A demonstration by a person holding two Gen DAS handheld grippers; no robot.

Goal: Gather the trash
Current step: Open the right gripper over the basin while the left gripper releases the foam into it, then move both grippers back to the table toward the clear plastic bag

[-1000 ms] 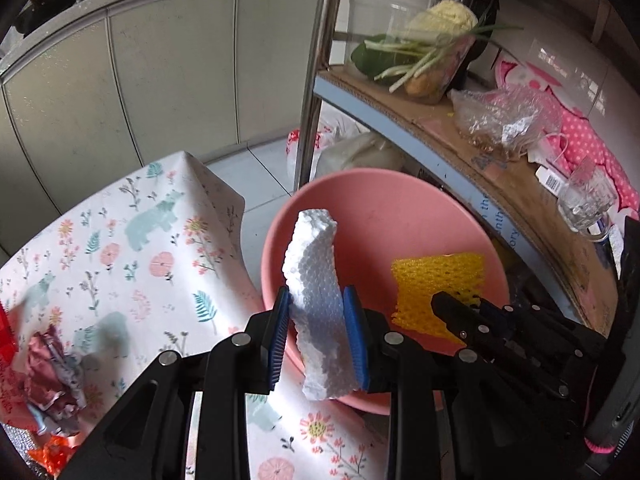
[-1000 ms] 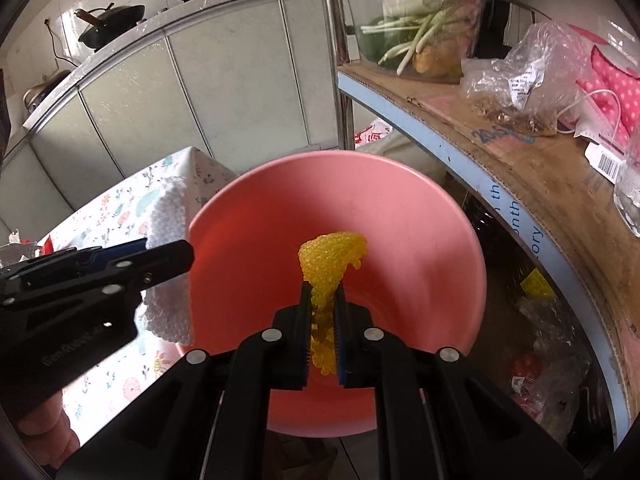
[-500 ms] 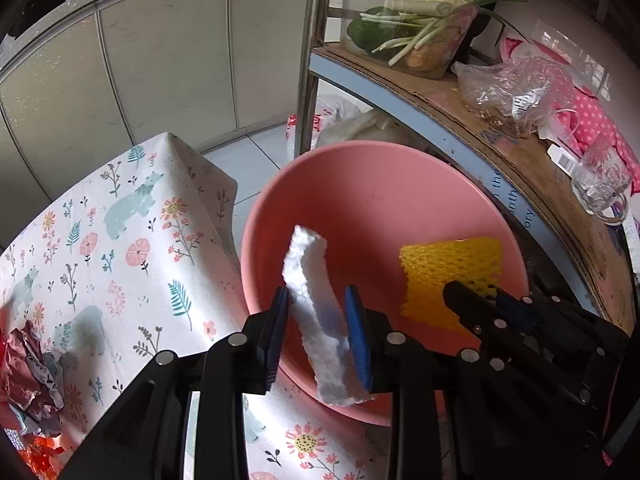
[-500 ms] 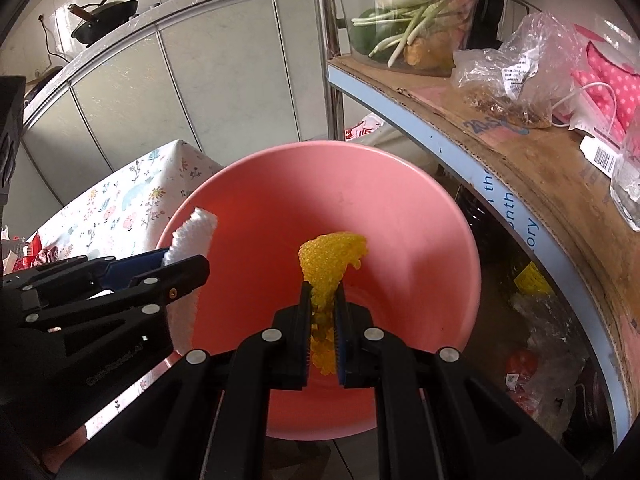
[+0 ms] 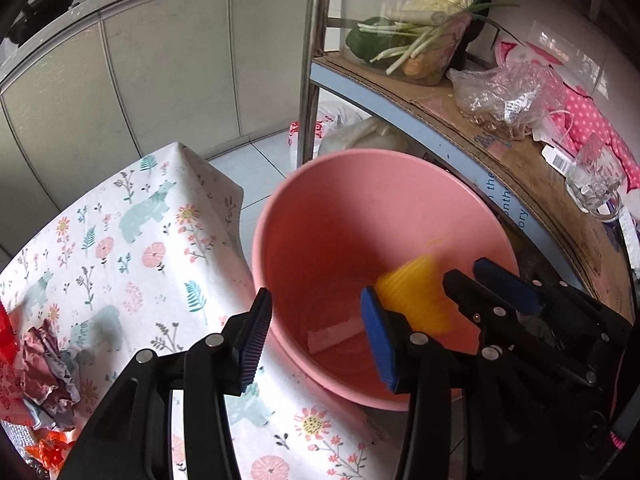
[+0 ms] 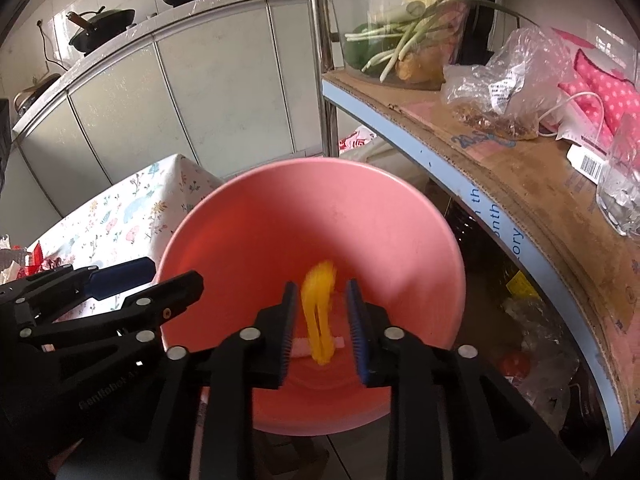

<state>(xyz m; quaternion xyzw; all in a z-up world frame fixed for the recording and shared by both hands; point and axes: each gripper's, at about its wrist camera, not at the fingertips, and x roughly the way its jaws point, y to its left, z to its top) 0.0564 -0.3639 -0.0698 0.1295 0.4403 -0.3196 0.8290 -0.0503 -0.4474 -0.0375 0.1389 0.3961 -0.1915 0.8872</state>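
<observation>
Yellow foam net (image 6: 319, 312) blurred between spread right gripper (image 6: 322, 320) fingers, over pink bin (image 5: 352, 208); left gripper (image 5: 316, 340) open, empty. Drop step; next, likely crumpled wrappers (image 5: 48, 376).

Your basin (image 5: 312, 216) sits between the counter (image 5: 132, 240) on its left and the shelf (image 5: 520, 160) on its right. Inside it lies the foam piece (image 5: 334, 334); crumpled wrappers (image 5: 48, 368) rest on the counter's near-left end.
</observation>
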